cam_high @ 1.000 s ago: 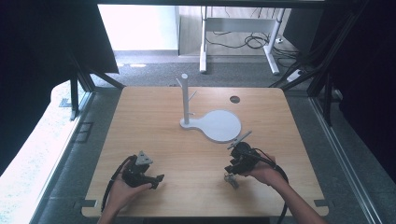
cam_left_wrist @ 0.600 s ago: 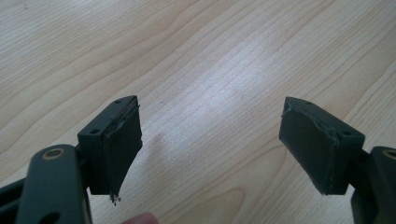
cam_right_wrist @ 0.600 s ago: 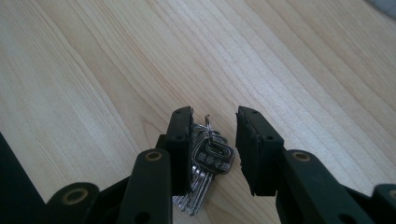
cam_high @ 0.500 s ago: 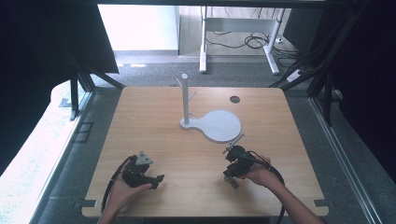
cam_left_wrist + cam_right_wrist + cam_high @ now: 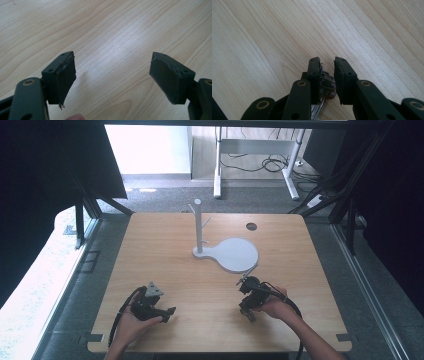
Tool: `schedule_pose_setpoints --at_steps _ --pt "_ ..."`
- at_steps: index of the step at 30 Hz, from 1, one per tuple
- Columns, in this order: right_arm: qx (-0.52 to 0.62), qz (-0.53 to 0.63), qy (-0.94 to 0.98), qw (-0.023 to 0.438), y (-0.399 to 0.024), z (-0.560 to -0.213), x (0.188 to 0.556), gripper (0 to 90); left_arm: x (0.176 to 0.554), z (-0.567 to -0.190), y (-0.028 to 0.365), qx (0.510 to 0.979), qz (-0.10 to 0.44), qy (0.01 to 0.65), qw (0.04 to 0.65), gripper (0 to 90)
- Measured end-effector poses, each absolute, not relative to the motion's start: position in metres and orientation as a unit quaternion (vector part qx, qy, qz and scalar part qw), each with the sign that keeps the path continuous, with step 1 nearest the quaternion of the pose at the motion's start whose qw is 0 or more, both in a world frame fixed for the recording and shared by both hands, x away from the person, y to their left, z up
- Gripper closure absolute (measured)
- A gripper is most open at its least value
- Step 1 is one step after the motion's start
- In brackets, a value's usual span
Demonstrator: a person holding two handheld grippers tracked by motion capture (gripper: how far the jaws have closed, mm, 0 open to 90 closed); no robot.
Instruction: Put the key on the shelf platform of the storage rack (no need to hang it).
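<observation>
Left gripper [image 5: 168, 312] sits low in the left hand [image 5: 131, 322] with its jaws spread wide and nothing between them, while the right gripper [image 5: 327, 65], held in the right hand [image 5: 277, 307], has just been closing, jaws now a narrow gap apart with nothing between the tips.

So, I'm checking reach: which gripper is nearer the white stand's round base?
Right. The right gripper sits just below the round base, nearly at its rim; the left gripper lies farther off, toward the table's lower left.
</observation>
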State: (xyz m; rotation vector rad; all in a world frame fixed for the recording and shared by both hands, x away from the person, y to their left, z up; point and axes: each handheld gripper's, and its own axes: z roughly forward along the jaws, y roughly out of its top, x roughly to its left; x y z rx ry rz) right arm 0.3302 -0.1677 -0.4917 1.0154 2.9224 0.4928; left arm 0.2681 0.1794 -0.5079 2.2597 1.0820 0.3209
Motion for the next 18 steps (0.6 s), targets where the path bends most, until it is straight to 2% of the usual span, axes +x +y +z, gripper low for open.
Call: schedule_pose_setpoints --at_steps 12,18 --pt "0.328 0.148 0.933 -0.009 -0.1663 -0.497 0.3356 80.2 0.268 -0.5076 0.1797 0.852 0.121 0.409 0.303 21.4" --pt "0.328 0.142 0.934 -0.016 -0.1646 -0.4966 0.3362 87.7 0.2686 -0.5078 0.1803 0.853 0.121 0.408 0.303 21.4"
